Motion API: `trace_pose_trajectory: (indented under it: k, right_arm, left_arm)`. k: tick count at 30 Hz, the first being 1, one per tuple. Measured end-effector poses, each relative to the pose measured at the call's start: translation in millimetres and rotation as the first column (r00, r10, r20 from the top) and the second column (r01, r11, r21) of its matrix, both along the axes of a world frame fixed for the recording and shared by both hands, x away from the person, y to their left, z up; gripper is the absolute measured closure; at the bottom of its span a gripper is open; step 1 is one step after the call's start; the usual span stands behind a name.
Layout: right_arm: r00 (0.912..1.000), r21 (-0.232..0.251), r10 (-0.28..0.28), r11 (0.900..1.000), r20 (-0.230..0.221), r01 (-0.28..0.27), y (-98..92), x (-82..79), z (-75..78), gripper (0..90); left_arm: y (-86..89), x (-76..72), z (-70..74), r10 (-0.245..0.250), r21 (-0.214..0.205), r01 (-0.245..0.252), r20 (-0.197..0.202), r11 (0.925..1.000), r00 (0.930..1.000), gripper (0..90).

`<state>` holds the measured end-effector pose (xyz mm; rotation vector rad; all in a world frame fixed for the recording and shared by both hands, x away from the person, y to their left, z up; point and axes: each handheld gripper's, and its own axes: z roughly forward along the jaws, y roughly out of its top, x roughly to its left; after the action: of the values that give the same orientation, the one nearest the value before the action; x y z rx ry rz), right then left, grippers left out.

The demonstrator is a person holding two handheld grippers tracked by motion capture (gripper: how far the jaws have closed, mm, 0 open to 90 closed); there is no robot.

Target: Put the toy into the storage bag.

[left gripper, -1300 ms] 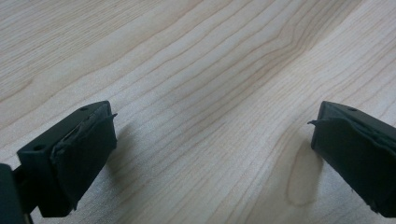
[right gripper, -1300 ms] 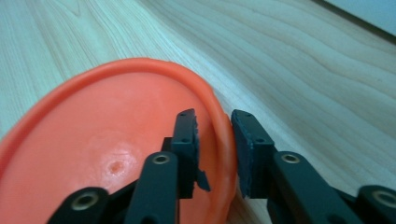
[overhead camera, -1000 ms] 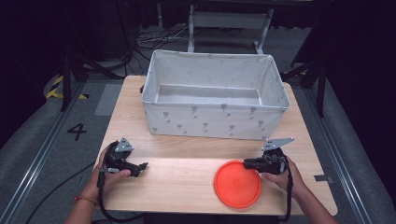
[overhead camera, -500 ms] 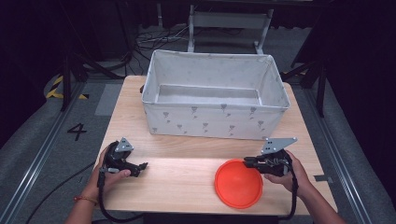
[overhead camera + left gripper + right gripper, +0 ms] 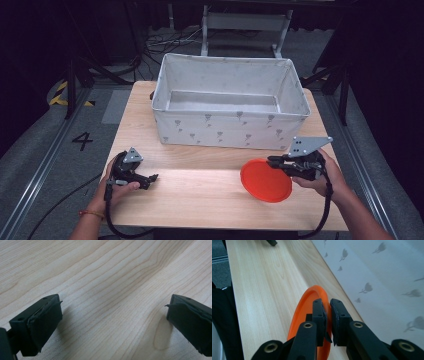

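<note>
The right gripper [image 5: 276, 162] pinches the orange plate [image 5: 265, 181] by its rim at 4 o'clock on the table [image 5: 200, 200] — tilted, probably for lifting over the fabric bin [image 5: 230, 131] wall just beyond. The left gripper [image 5: 150, 179] rests spread at 8 o'clock, holding nothing — bare wood lies between the 2.

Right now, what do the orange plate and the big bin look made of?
Orange plate: likely plastic, smooth, uniform colour with a slight sheen, thin rim. Bin: looks like fabric, matte pale grey with small printed motifs and soft walls. Neither is certain by sight alone.
</note>
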<state>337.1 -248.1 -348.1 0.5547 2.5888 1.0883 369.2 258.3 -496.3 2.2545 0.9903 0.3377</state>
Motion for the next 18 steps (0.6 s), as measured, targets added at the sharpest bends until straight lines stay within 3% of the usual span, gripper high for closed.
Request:
trace_pose_trajectory:
  k: [18]
  right_arm:
    - [0.9884,0.039,-0.032,0.9989,0.149,0.026,-28.3,5.3,83.0,82.6]
  left_arm:
    - [0.0,0.0,0.0,0.0,0.0,0.0,0.0,1.0,1.0,0.4]
